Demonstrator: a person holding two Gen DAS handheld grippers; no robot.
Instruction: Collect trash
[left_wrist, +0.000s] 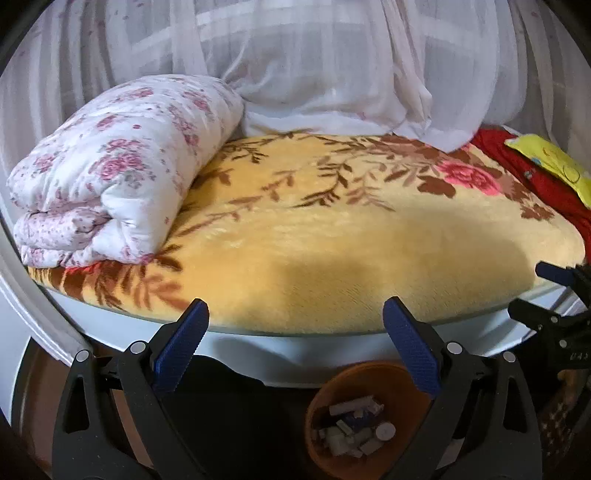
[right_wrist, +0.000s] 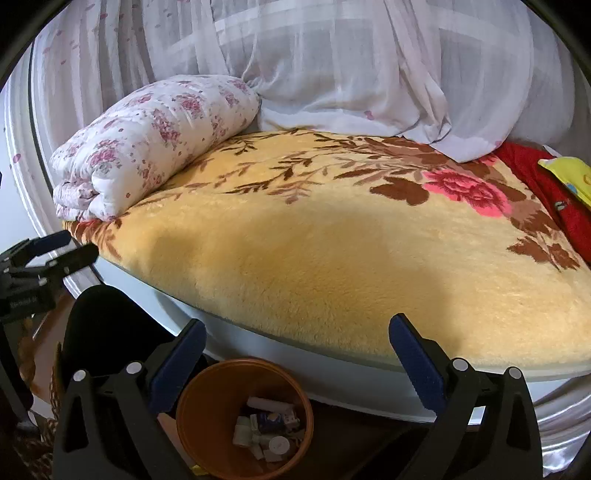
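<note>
An orange-brown bin (left_wrist: 332, 461) stands on the floor in front of the bed, with several white and blue pieces of trash (left_wrist: 352, 424) inside. It also shows in the right wrist view (right_wrist: 192, 435), with the trash (right_wrist: 267, 430) in it. My left gripper (left_wrist: 295, 317) is open and empty, held above the bed's front edge and the bin. My right gripper (right_wrist: 297, 332) is open and empty, also above the bed edge. The right gripper shows at the right edge of the left wrist view (left_wrist: 539, 291), and the left gripper at the left edge of the right wrist view (right_wrist: 79, 245).
A yellow floral blanket (left_wrist: 332, 251) covers the bed. A rolled white quilt with pink flowers (left_wrist: 122, 166) lies at its left. White curtains (left_wrist: 314, 74) hang behind. Red cloth (left_wrist: 543, 177) and a yellow item (left_wrist: 554, 162) lie at the far right. A dark round shape (right_wrist: 110, 332) sits left of the bin.
</note>
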